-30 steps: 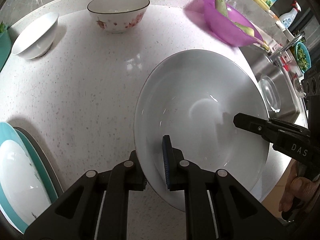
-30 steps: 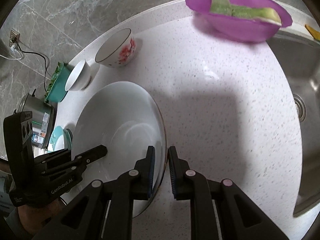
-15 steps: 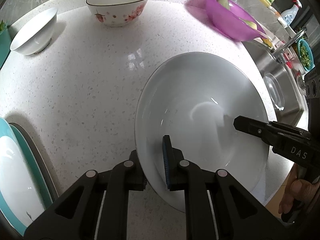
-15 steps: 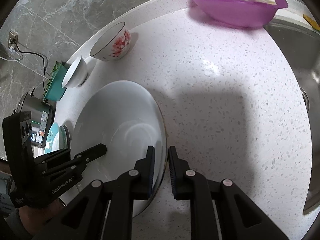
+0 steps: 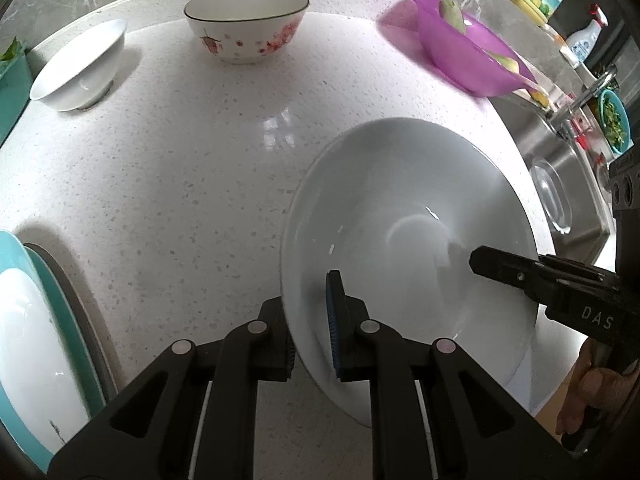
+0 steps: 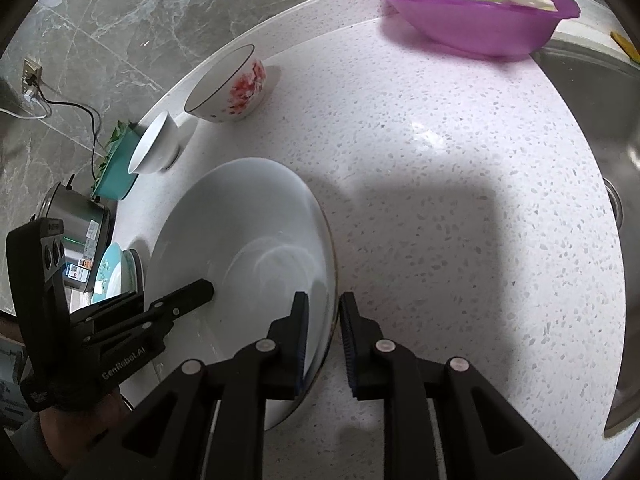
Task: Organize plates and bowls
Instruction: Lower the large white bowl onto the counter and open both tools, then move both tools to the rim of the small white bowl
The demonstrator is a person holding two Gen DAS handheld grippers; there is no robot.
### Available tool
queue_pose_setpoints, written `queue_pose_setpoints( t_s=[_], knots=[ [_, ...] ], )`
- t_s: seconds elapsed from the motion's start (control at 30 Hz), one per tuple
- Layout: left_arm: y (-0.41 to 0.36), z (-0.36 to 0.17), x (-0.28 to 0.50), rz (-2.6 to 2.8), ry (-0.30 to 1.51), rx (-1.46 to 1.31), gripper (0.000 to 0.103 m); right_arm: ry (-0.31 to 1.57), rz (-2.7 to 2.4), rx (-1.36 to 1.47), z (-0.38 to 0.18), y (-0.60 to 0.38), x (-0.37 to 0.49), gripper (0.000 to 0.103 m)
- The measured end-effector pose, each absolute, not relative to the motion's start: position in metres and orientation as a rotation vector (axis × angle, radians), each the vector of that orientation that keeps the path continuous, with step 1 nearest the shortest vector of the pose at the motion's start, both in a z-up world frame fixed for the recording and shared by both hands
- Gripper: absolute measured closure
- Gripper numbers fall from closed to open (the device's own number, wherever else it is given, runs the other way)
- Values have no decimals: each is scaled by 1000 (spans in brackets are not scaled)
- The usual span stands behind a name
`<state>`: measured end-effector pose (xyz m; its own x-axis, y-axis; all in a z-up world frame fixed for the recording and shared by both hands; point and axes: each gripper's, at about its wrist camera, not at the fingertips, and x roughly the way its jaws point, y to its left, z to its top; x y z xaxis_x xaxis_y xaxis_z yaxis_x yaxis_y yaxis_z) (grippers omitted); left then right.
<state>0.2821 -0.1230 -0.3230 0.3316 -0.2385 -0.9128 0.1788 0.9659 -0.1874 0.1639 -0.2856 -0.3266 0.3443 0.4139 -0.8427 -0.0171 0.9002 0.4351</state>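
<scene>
The left gripper has its jaws clamped on the near rim of a large white bowl, one pad inside and one outside the wall. The right gripper straddles the opposite rim; its jaws are opening, and the outer pad stands off the rim with a gap showing, while the inner one lies close against the inside wall. Whether the bowl rests on the speckled white table or hangs just above it cannot be told.

At the left edge of the left wrist view, beside the gripper, lie stacked plates: a white plate on a teal plate, with a darker rim beneath. A clear stretch of table separates them from the big bowl.

Farther back stand a small white bowl on the left and a flower-patterned bowl with a dark rim near the middle, well apart from each other. To the right rear a purple plastic bowl holding pale green vegetable pieces sits at the edge of the steel sink.

In the right wrist view, a teal container of greens and a steel cooker stand beyond the small white bowl, by the grey marbled wall.
</scene>
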Motion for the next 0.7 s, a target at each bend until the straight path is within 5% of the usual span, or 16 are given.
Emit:
queue_pose_setpoints(
  t_s=[0.1, 0.17, 0.23, 0.3, 0.43, 0.6, 0.7],
  knots=[
    [-119, -316, 280, -261, 1178, -66, 80, 1183, 286, 384, -323, -287, 164, 71],
    [-117, -311, 279, -264, 1163, -75, 44, 1173, 277, 384, -318, -289, 164, 38],
    [-115, -302, 276, -270, 1137, -85, 26, 1162, 272, 384, -313, -293, 163, 27],
    [-112, -291, 274, -271, 1118, -98, 26, 1160, 267, 390, -308, -297, 163, 23],
    [-95, -259, 271, -271, 1068, -174, 1, 1130, 253, 412, -284, -319, 162, 18],
    [-48, -215, 279, -231, 1021, -226, 0, 1037, 346, 465, -231, -344, 193, 1],
    [3, -186, 300, -191, 1007, -249, 0, 991, 447, 491, -200, -333, 227, 0]
  ],
)
